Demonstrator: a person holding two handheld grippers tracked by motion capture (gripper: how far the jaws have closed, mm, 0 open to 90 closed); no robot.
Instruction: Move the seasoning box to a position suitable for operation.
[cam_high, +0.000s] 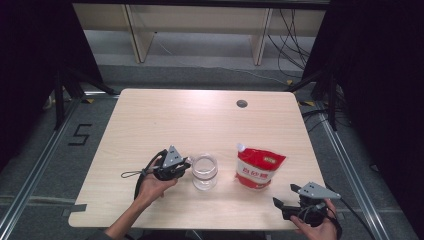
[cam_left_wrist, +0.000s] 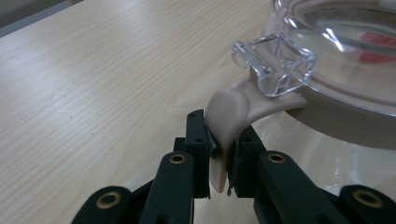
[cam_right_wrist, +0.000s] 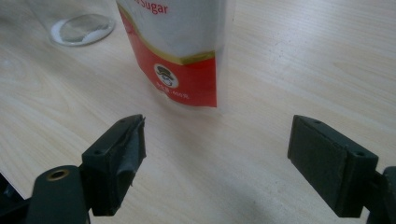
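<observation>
At a pale wooden table (cam_high: 150, 125), a person works with 2 hand-held grippers. The left gripper (cam_left_wrist: 219, 161) is clenched on the beige latch tab (cam_left_wrist: 226, 126) of a clear glass jar (cam_high: 204, 171), its 2 black jaws pinching the tab from either side; the jar stands directly ahead of those jaws, touching them through the tab, and a clear plastic clasp (cam_left_wrist: 275, 63) juts from the jar's rim just above the grip. In the high view the left hand (cam_high: 152, 187) holds this gripper just to the left of the jar. The right gripper (cam_right_wrist: 215, 163) is released, jaws spread wide with bare tabletop between them. A red-and-white sugar pouch (cam_right_wrist: 180, 51) stands just ahead of its jaws, apart from them, and lies between the jar and the right gripper in the high view.
</observation>
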